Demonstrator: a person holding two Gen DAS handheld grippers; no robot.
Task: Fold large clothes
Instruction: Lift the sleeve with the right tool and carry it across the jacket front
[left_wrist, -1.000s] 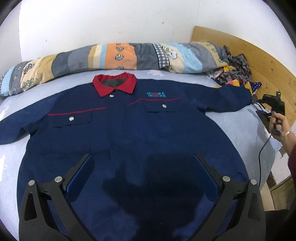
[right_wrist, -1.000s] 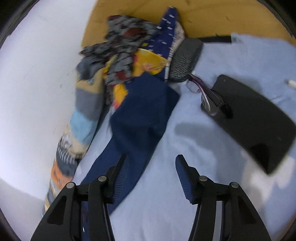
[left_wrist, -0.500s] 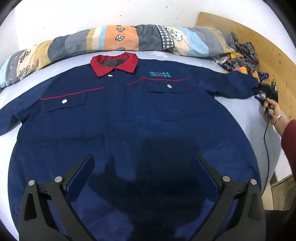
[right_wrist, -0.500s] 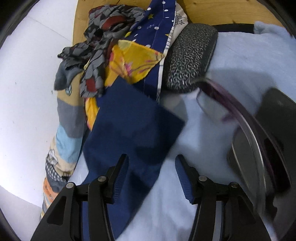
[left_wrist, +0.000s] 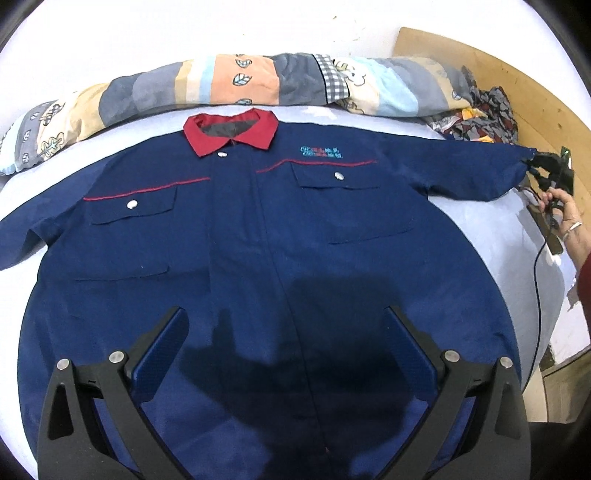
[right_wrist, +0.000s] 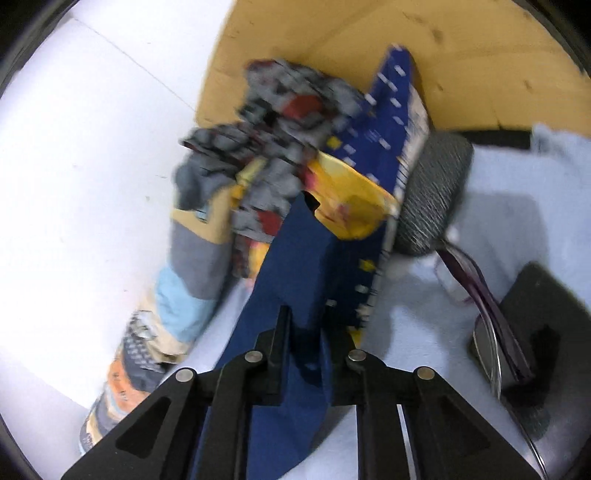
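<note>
A white wall and a curved wooden headboard (left_wrist: 517, 85) frame a bed covered in a pale blue sheet (left_wrist: 491, 229), with a long patchwork bolster (left_wrist: 236, 79) along the wall side. Spread flat, front up and buttoned, across most of the bed lies the large navy work shirt with a red collar (left_wrist: 266, 236); both sleeves reach outward and no fold shows in it. In the corner sits a heap of patterned grey, yellow and blue clothes (right_wrist: 314, 155), then a black pad (right_wrist: 543, 314), a dark textured glasses case (right_wrist: 432, 192) and purple-framed spectacles (right_wrist: 476, 280) resting against the pad. The left tongs (left_wrist: 284, 336) hover over the shirt's lower front, spread wide with nothing between them. The right tongs (right_wrist: 306, 328) are clamped on the cuff of the navy sleeve (right_wrist: 303, 266), lifting it off the sheet. By my judgement the folding has barely begun: bringing this sleeve inward, then the other sleeve and the body folds, remain.
</note>
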